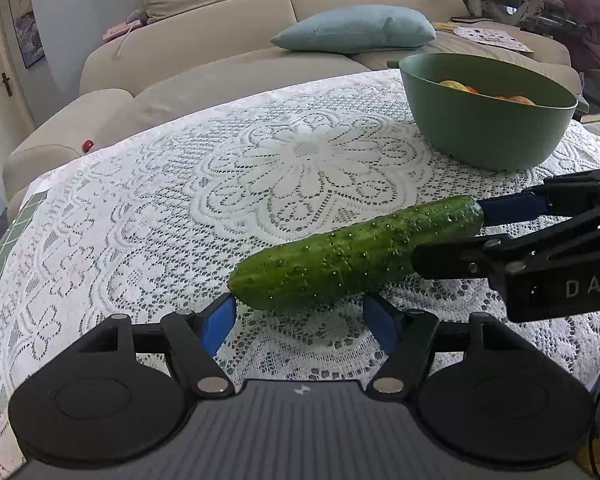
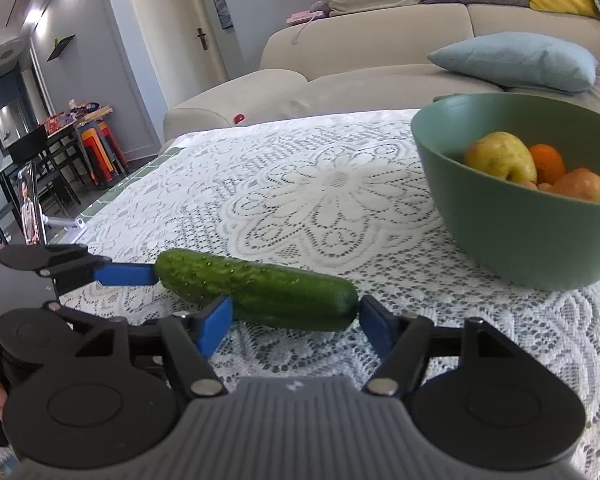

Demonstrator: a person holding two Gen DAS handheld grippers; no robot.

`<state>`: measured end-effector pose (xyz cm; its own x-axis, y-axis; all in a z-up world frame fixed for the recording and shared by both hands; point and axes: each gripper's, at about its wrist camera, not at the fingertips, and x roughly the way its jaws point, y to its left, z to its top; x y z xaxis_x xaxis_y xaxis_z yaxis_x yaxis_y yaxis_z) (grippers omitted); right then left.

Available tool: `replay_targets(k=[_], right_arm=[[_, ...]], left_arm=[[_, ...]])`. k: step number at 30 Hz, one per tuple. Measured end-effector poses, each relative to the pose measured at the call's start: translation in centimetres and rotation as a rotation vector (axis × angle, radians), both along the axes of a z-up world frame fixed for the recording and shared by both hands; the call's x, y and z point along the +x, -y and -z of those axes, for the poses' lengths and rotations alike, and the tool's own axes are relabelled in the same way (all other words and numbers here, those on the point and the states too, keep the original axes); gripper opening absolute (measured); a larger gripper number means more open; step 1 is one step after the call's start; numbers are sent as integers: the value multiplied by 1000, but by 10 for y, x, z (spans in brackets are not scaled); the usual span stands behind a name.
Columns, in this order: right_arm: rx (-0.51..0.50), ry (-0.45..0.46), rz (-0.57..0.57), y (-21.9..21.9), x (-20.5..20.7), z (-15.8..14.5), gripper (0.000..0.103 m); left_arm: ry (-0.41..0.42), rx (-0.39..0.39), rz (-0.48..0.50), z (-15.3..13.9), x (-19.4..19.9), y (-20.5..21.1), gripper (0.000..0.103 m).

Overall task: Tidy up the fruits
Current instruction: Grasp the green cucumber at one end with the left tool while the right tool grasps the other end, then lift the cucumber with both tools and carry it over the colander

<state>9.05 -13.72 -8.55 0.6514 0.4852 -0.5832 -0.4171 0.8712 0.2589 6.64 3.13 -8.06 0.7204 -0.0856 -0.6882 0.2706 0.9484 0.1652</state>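
Observation:
A green cucumber (image 1: 352,254) lies on the lace tablecloth; it also shows in the right wrist view (image 2: 260,290). My left gripper (image 1: 300,320) is open, its blue pads straddling the cucumber's near-left end. My right gripper (image 2: 294,322) is open too, its pads either side of the cucumber's other end; it shows from the right in the left wrist view (image 1: 448,234). A green bowl (image 1: 488,136) stands at the far right and holds a yellow apple (image 2: 500,156), an orange (image 2: 548,162) and other fruit.
The round table has a white lace cloth (image 1: 260,168). A beige sofa (image 1: 220,52) with a blue cushion (image 1: 356,28) stands behind it. A person sits at a desk at the far right (image 1: 592,8). A phone on a stand (image 2: 30,204) stands at the left.

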Motion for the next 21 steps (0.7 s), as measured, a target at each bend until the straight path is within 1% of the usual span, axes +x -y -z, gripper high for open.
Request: replay_targets(k=[3,6,10,14,19,21], right_arm=[[-9,-4,-9,0,4,1,69],[-35,-3,-29,-2,8,2,69],[-101,24,-69,-8,12,0,69],[-175,45,-110,-15,17,1,69],[-267,83,-157,-22,24,3,69],[-301,103,-172,-26,26,2,71]], left_arm=[[4,41,32,0,1,1,82],[-10,66,70,-1,5,1,84],[-41,92,130,-4,15,-1,87],[-46,123,180,-4,26,-1,87],[-56,118,219,-4,38,-4,87],[-57,116,232,-3,42,-5,87]])
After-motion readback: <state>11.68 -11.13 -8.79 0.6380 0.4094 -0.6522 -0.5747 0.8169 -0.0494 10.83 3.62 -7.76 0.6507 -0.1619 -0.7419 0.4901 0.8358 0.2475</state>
